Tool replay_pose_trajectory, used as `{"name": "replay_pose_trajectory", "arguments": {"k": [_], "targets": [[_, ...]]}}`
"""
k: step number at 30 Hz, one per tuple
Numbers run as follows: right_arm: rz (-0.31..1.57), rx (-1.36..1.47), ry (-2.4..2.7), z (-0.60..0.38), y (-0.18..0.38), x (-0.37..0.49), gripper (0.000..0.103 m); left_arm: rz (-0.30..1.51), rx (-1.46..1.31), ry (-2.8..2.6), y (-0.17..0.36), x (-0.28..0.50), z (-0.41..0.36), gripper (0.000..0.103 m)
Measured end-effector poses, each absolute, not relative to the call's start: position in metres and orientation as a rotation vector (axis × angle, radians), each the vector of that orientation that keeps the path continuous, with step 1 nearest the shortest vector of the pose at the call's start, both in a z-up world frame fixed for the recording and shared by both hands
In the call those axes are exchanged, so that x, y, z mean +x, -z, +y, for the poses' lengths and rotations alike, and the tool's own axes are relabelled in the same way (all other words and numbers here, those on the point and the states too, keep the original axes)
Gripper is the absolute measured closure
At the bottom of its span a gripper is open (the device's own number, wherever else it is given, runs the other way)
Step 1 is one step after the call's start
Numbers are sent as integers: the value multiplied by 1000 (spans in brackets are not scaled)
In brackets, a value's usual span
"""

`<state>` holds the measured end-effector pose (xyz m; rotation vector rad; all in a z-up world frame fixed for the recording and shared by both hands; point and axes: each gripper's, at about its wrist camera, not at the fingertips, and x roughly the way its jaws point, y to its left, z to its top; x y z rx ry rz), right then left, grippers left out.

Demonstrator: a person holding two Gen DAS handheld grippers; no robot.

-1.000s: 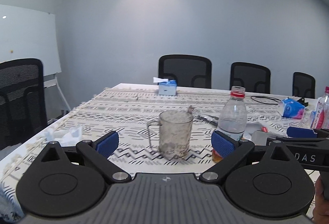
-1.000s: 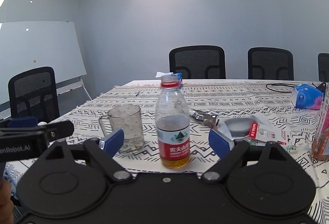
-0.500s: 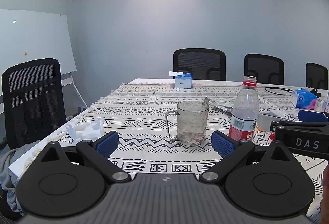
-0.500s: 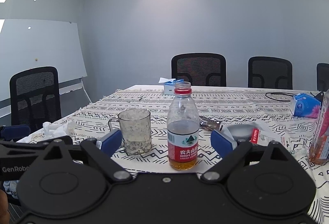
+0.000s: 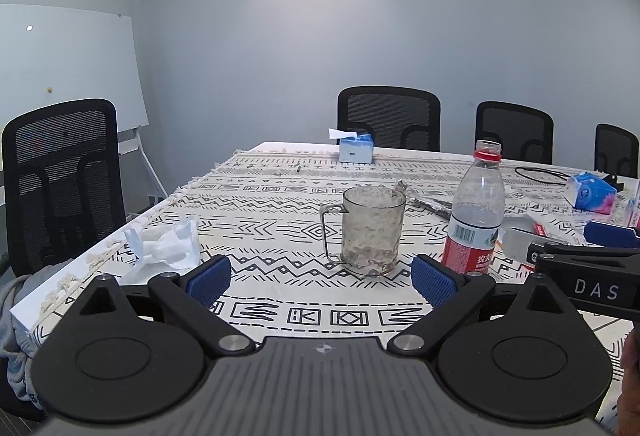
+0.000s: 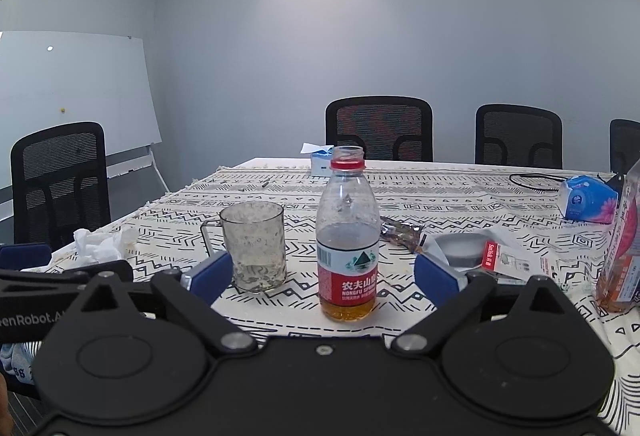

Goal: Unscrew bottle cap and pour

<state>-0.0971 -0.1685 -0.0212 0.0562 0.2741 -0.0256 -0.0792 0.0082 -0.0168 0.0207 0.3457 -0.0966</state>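
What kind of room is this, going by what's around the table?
Most likely an office meeting room. Black mesh office chairs line the far side of a long table under a patterned cloth, and a whiteboard on a stand leans by the left wall. The walls are otherwise plain.

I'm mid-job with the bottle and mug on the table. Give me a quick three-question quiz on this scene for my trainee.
1. True or false: the bottle has its cap screwed on.
2. In the right wrist view, the glass mug stands: A) left of the bottle, B) right of it, C) on top of it.
3. Fill in: the liquid in the bottle is ___ in colour.
Key: 1 false, the neck is open; 2 A; 3 amber.
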Motion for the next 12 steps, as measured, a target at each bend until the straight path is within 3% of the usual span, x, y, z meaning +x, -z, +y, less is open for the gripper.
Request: {"name": "replay_pose_trajectory", "arguments": {"k": [12], "targets": [[273,69,30,-172,22,-97,4,319,56,104,16,-85,-1,5]]}}
